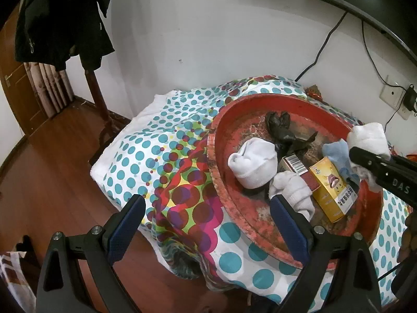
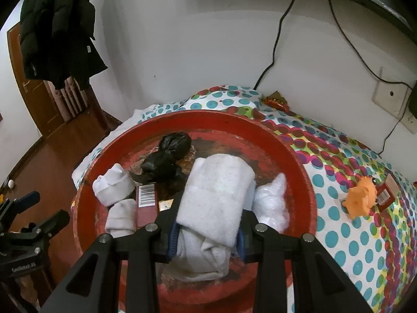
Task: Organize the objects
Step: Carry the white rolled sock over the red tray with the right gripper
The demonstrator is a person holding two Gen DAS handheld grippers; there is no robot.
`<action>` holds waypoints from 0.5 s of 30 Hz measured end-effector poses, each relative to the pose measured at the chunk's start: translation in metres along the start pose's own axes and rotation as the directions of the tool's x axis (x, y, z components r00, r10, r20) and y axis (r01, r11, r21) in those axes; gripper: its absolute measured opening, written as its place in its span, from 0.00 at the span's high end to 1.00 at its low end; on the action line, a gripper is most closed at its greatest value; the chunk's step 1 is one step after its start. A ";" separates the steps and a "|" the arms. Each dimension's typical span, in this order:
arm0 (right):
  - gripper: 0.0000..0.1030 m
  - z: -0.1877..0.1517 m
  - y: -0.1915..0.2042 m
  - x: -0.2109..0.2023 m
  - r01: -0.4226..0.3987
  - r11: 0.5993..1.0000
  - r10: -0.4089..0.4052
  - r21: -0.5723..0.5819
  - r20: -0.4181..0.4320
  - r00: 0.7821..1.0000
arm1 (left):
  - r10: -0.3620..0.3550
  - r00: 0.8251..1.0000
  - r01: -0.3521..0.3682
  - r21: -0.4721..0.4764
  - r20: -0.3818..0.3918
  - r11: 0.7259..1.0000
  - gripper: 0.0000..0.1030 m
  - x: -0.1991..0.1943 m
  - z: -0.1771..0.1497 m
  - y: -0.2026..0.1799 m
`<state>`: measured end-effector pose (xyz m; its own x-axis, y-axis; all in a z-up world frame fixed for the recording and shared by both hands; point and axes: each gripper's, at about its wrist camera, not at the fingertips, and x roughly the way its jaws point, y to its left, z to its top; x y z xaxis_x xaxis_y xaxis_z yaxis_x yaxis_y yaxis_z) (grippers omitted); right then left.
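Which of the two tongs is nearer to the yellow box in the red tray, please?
Left. The left tongs hang open over the tray's near rim, beside the yellow box. The right tongs, shut on a rolled white sock, are above the tray's far-right side.

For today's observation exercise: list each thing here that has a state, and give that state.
left gripper: open, empty
right gripper: shut on white sock roll, over red tray
yellow box: closed, lying in tray
black bag: bunched, in tray
orange toy: on cloth, outside tray
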<state>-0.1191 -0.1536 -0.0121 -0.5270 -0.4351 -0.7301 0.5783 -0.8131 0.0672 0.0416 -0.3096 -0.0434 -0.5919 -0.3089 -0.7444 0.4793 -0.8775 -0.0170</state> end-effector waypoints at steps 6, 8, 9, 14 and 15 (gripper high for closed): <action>0.67 0.004 0.013 0.009 -0.005 1.000 0.005 -0.019 -0.010 1.000 | -0.007 1.000 0.007 -0.004 -0.006 1.000 0.07 0.001 0.000 0.001; 0.67 0.006 0.017 0.012 -0.004 1.000 0.004 -0.027 -0.013 1.000 | -0.007 1.000 0.007 -0.008 -0.006 1.000 0.07 0.002 0.000 0.001; 0.67 0.008 0.018 0.014 -0.003 1.000 0.003 -0.029 -0.015 1.000 | -0.008 1.000 0.008 -0.009 -0.005 1.000 0.07 0.002 0.000 0.002; 0.67 0.013 0.025 0.024 0.002 0.999 -0.003 -0.041 -0.030 1.000 | -0.016 1.000 0.015 -0.009 -0.012 1.000 0.07 0.003 0.001 0.002; 0.67 0.014 0.026 0.025 0.004 0.999 -0.005 -0.042 -0.032 0.999 | -0.017 1.000 0.017 -0.013 -0.012 1.000 0.07 0.003 0.001 0.002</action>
<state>-0.1260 -0.1913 -0.0192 -0.5096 -0.4185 -0.7518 0.6023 -0.7975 0.0356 0.0404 -0.3129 -0.0449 -0.5919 -0.2894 -0.7523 0.4775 -0.8778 -0.0380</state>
